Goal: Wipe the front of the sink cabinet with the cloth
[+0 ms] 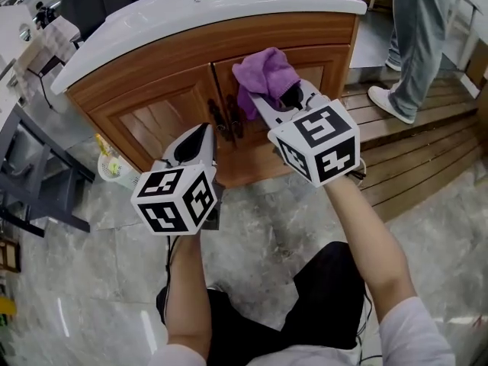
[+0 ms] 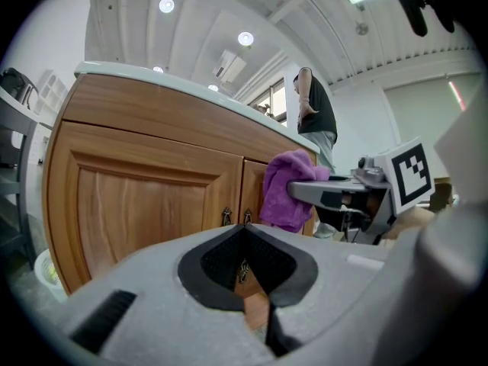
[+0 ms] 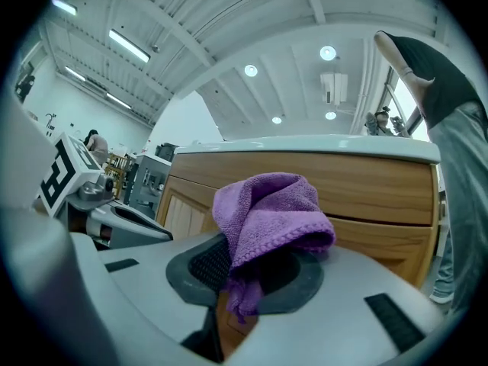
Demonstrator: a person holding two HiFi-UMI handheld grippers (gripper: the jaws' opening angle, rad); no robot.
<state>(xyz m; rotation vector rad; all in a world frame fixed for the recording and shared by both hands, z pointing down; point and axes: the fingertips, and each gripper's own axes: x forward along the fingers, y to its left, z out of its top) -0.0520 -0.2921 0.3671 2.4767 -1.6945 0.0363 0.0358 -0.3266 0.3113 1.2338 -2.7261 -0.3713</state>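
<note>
The sink cabinet [image 1: 183,90] has wooden doors under a white basin top [image 1: 229,2]. A purple cloth [image 1: 263,76] is bunched in my right gripper [image 1: 279,97], which is shut on it and holds it close against the upper part of the right door [image 1: 324,71]. In the right gripper view the cloth [image 3: 267,219] drapes over the jaws, with the cabinet front [image 3: 381,197] just behind. My left gripper [image 1: 203,133] hangs lower, in front of the left door [image 2: 137,204], shut with nothing in it. The dark door handles [image 1: 226,117] sit between the two grippers.
A person [image 1: 418,44] stands on a slatted wooden platform [image 1: 427,147] to the right of the cabinet. A small bin with a plastic bag [image 1: 114,166] sits at the cabinet's left foot. A grey table frame [image 1: 34,185] is at far left. The floor is marble tile.
</note>
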